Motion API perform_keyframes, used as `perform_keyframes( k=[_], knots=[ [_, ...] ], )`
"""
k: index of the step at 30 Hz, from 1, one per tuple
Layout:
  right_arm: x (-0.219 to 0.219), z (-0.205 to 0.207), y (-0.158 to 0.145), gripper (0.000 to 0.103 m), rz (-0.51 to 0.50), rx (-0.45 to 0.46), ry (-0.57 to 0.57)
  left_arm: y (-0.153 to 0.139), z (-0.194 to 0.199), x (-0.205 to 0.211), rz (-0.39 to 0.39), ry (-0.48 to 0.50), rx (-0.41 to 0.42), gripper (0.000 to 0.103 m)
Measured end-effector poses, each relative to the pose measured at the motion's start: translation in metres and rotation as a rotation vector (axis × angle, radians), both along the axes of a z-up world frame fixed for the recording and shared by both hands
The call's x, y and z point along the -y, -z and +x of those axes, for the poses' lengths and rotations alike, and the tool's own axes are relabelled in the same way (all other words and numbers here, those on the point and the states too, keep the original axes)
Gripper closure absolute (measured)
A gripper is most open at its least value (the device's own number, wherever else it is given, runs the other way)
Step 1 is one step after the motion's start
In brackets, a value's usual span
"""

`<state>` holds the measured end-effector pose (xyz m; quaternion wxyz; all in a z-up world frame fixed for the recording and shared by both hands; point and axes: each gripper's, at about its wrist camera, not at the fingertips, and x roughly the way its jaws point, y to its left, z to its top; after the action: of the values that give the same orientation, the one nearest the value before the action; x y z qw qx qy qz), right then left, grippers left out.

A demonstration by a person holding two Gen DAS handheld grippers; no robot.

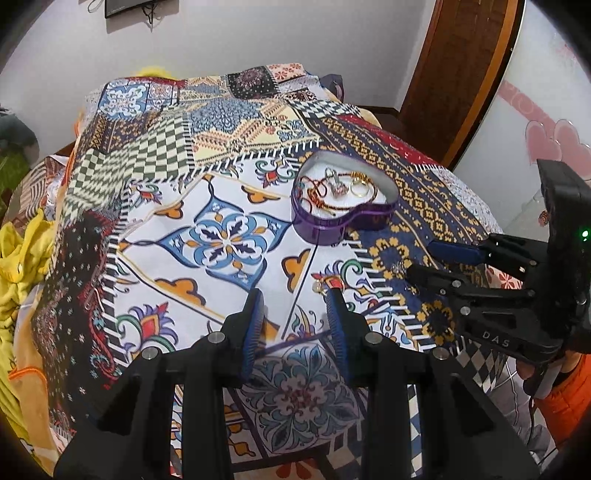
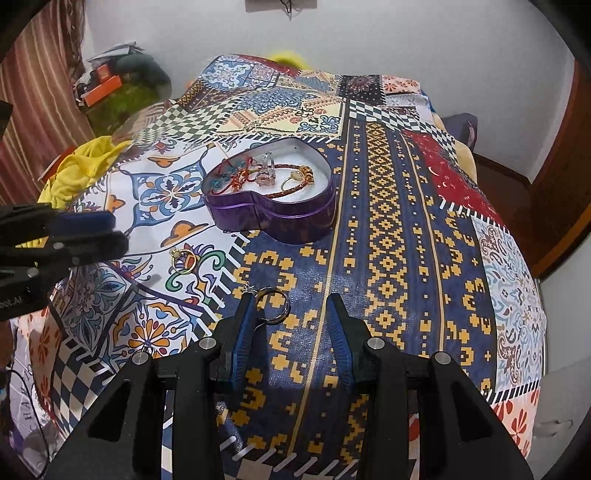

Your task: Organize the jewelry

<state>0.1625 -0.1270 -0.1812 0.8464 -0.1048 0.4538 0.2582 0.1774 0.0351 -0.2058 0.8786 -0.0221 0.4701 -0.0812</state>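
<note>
Jaws parted and empty, we hover our right gripper (image 2: 290,306) over a silver ring (image 2: 274,306) touching its left finger; left gripper (image 1: 295,302) likewise empty.

White walls (image 2: 369,33), a wooden door frame (image 1: 458,74), striped curtain (image 2: 33,110) beside the bed.

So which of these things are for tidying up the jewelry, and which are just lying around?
For the job:
- purple heart-shaped tin, jewelry already inside
- gold ring on the bedspread
- silver ring on the bedspread
- left gripper, right gripper, both empty

Just lying about:
- yellow cloth
- orange boxes
</note>
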Motion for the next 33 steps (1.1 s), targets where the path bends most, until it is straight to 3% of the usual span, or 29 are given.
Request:
perform_keyframes(
  k=[6,9,21,23,30,33],
  knots=[
    [-0.008,-0.005,0.004,0.068,-0.034,0.024,-0.031,0.01,-0.001,0.004,-0.003,0.014,-0.017,0.068],
    [-0.011,-0.005,0.004,0.083,-0.037,0.028,-0.04,0.012,0.0,0.009,0.005,0.029,-0.018,0.068],
    [-0.001,0.0,-0.003,0.083,0.006,0.05,-0.008,0.024,0.024,0.018,-0.021,0.022,-0.042,0.069],
    [0.005,0.003,-0.005,0.083,0.016,0.054,0.009,0.026,0.028,0.019,-0.021,0.013,-0.039,0.07],
    [0.02,0.009,-0.012,0.083,0.042,0.063,0.052,0.031,0.034,0.019,-0.045,0.013,-0.047,0.096],
    [0.024,0.01,-0.014,0.083,0.045,0.067,0.064,0.03,0.032,0.018,-0.046,0.011,-0.038,0.096]
  ],
)
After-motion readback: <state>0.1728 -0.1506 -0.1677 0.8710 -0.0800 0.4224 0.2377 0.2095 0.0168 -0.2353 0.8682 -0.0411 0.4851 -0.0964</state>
